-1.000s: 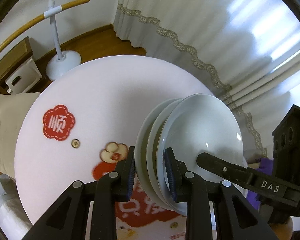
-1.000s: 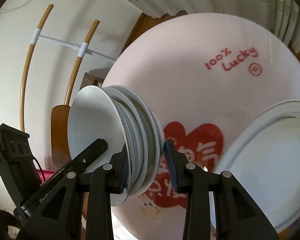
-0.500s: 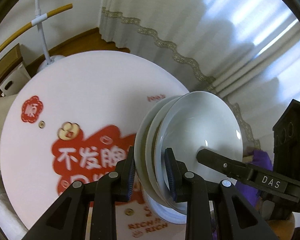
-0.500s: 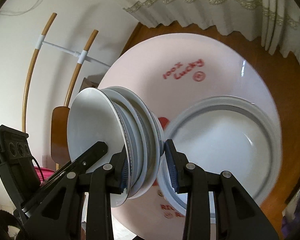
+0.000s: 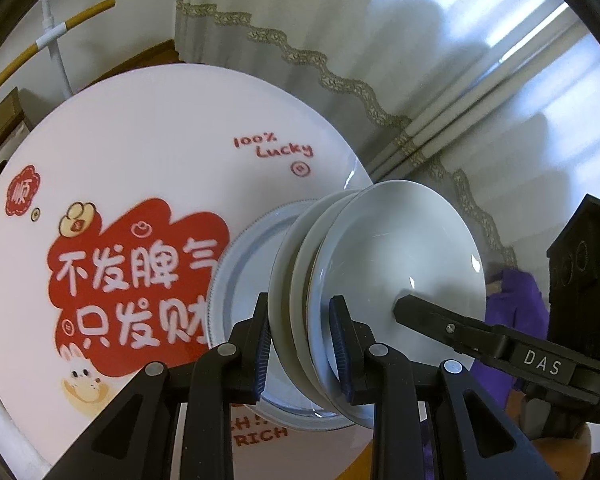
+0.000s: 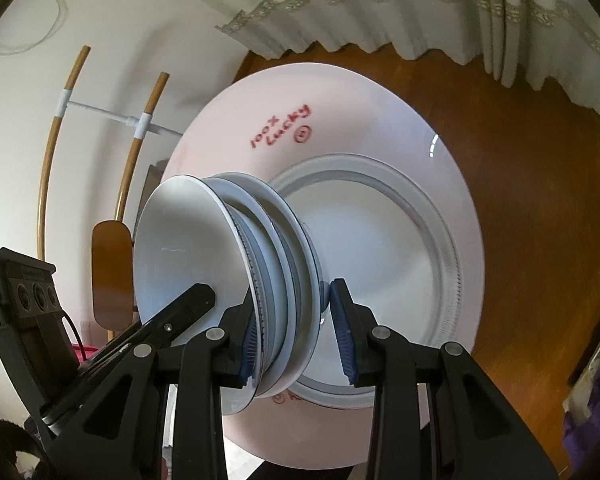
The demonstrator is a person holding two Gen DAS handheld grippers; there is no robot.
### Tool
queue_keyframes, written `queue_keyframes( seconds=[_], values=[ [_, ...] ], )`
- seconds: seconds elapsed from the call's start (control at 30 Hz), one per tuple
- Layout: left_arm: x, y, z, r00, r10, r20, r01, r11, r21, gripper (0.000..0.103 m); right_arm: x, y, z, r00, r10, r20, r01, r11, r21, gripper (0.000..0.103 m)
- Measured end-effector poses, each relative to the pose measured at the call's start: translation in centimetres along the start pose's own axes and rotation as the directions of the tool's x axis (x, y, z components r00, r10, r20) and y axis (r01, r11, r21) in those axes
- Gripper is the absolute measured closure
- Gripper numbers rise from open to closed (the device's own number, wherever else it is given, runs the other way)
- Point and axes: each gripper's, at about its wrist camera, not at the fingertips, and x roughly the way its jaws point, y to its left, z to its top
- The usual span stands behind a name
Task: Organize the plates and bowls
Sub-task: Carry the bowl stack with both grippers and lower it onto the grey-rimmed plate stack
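A stack of white bowls and small plates (image 5: 396, 264) hangs tilted on edge above the round pink table (image 5: 140, 132). My left gripper (image 5: 300, 340) is shut on its near rim. My right gripper (image 6: 294, 336) is shut on the opposite rim of the same stack (image 6: 196, 264), and its fingers (image 5: 452, 324) lie across the top bowl in the left wrist view. A large white plate with a grey ribbed rim (image 6: 444, 248) lies flat on the table (image 6: 360, 112) right under the stack; in the left wrist view this plate (image 5: 236, 252) is half hidden by it.
Red printed lettering (image 5: 132, 280) covers the table's left half. A lace-edged curtain (image 6: 420, 4) hangs beyond the table over a wooden floor (image 6: 540, 200). A white stand with wooden rods (image 6: 100, 108) and a wooden chair back (image 6: 110, 276) are at the left. Purple cloth (image 5: 516, 300) lies at the right.
Both grippers carried the stack sideways across the table until it came over the large plate, which slid into view beneath. Both grips look unchanged.
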Motion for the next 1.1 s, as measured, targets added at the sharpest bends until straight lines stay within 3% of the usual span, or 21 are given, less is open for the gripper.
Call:
queue_keyframes(
  seconds=[1.1],
  values=[
    [2.9,0.4,0.4,0.998,0.007,-0.055,-0.008,1.0,-0.023,0.079,1.7,-1.5,-0.4,0.999,-0.019,-0.035,0.02,0.999,0.03,0.069]
  ],
)
